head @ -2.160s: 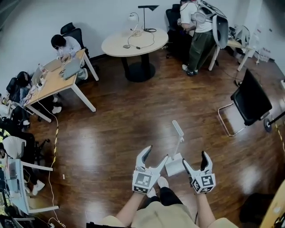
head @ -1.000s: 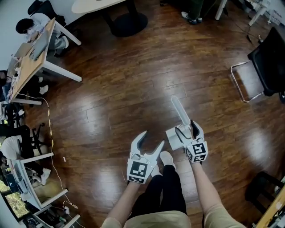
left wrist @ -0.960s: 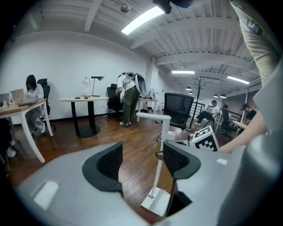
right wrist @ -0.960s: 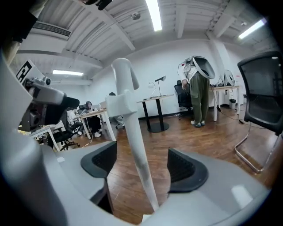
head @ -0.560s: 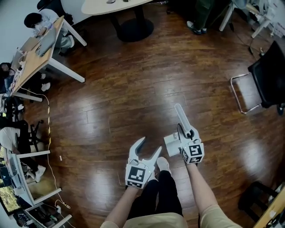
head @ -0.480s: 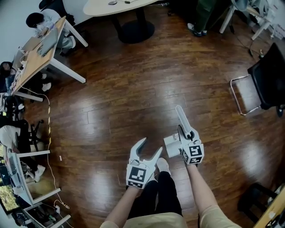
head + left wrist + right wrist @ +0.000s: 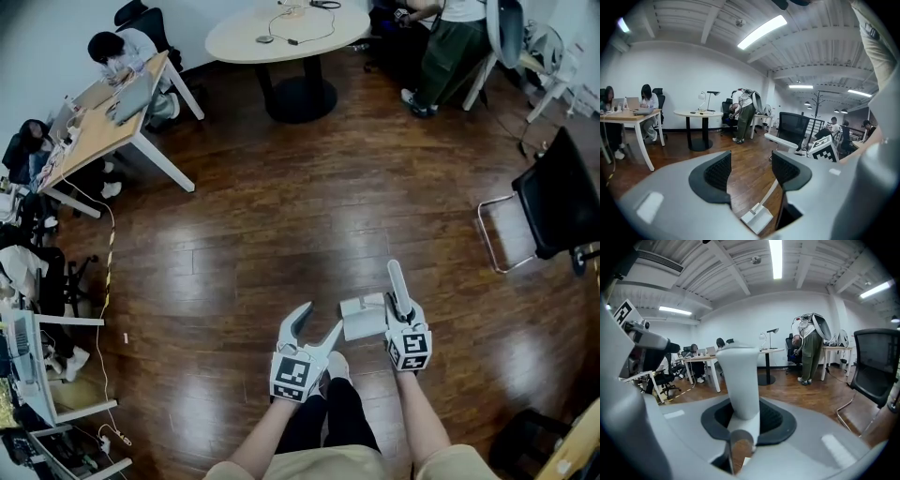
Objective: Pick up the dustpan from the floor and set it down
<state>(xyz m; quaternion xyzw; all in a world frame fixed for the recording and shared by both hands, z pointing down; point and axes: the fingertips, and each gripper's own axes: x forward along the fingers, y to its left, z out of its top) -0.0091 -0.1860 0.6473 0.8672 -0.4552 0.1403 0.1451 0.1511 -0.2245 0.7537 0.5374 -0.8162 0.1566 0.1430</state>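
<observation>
The white dustpan (image 7: 361, 319) has a long straight handle (image 7: 397, 281). My right gripper (image 7: 398, 306) is shut on that handle, and its jaws are still tightening. In the right gripper view the handle (image 7: 739, 380) stands up between the black pads (image 7: 773, 420). The pan hangs to the left of that gripper over the wooden floor. My left gripper (image 7: 321, 319) is just left of the pan; its jaws are closing a little, with a gap left and nothing between them. Its own view shows the pan (image 7: 758, 218) below the pads (image 7: 717, 171).
A round table (image 7: 286, 33) and a standing person (image 7: 450, 47) are at the far side. A desk (image 7: 122, 112) with seated people is at far left, and a black chair (image 7: 553, 202) at right. A cable (image 7: 108, 281) runs along the left floor. My shoe (image 7: 336, 361) is under the grippers.
The right gripper has closed on the dustpan handle and risen with it; the pan now hangs left of that gripper. The left gripper has risen a little too.
</observation>
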